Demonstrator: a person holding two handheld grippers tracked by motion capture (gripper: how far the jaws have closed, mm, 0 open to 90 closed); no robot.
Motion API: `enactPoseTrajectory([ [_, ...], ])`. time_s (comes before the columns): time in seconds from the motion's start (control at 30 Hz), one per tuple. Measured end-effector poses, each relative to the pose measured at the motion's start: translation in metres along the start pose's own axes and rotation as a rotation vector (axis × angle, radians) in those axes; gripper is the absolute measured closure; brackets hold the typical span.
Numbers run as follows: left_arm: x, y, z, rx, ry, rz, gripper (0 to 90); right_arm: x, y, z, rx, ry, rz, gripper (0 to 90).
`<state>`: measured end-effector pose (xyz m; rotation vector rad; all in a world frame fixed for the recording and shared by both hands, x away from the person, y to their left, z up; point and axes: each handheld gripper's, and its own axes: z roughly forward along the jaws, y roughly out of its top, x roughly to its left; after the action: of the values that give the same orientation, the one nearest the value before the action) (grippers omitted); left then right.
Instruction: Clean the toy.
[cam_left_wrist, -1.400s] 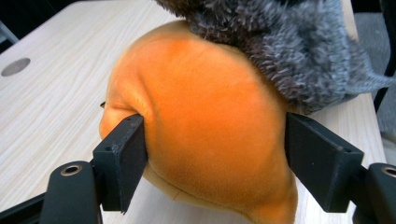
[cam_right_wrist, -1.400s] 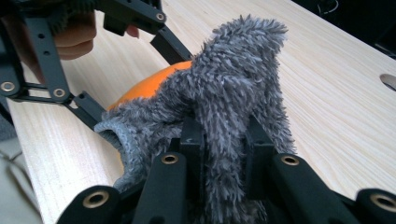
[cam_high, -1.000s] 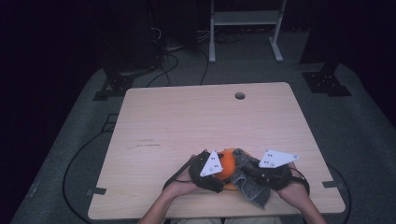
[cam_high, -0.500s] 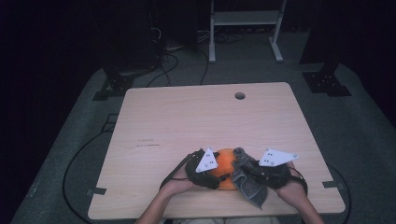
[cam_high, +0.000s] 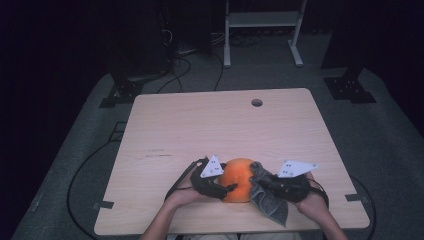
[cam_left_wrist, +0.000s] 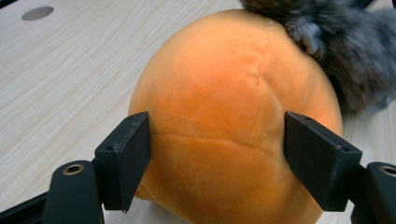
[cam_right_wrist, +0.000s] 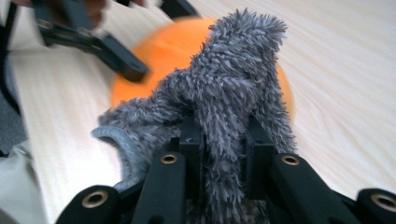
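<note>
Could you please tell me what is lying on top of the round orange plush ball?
A shaggy grey cloth, pinched in the right claw, drapes over the round orange plush ball. The ball's surface beneath the cloth is hidden.

Right gripper (cam_right_wrist: 223, 154) is clamped tight on a fuzzy grey cloth (cam_right_wrist: 229, 88), which drapes against the orange plush ball (cam_right_wrist: 163, 51) on the worktop (cam_right_wrist: 345, 70).

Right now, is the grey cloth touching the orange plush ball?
Touching. In the right gripper view, the grey cloth, pinched by the right gripper, lies against the orange plush ball.
</note>
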<state>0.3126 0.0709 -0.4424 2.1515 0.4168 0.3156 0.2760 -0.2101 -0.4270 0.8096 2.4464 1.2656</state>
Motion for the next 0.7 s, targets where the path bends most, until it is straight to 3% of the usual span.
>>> enactPoseTrajectory([
  [0.03, 0.001, 0.0, 0.0, 0.0, -0.003, -0.006, 24.8, -0.005, -0.003, 0.0, 0.013, -0.014, 0.015, 73.2],
  [0.07, 0.002, -0.001, 0.0, 0.0, -0.006, -0.012, 24.9, -0.012, -0.009, -0.002, 0.041, -0.056, 0.041, 73.3],
  [0.13, 0.003, -0.003, 0.0, 0.0, -0.007, -0.019, 24.9, -0.013, -0.011, -0.004, 0.04, -0.064, 0.051, 73.4],
  [0.3, 0.005, -0.005, -0.002, -0.001, -0.011, -0.021, 24.9, -0.012, -0.005, -0.009, -0.043, -0.037, 0.06, 72.7],
  [0.43, 0.005, -0.007, -0.002, -0.011, -0.015, -0.016, 24.8, -0.025, -0.018, 0.004, 0.034, -0.043, 0.096, 73.2],
  [0.5, 0.005, -0.007, -0.002, -0.013, -0.019, -0.014, 24.8, -0.03, -0.021, 0.002, 0.04, -0.057, 0.128, 73.5],
  [0.7, -0.003, -0.004, -0.001, -0.008, -0.015, 0.047, 24.9, -0.023, -0.003, -0.013, -0.116, 0.013, 0.148, 73.3],
])
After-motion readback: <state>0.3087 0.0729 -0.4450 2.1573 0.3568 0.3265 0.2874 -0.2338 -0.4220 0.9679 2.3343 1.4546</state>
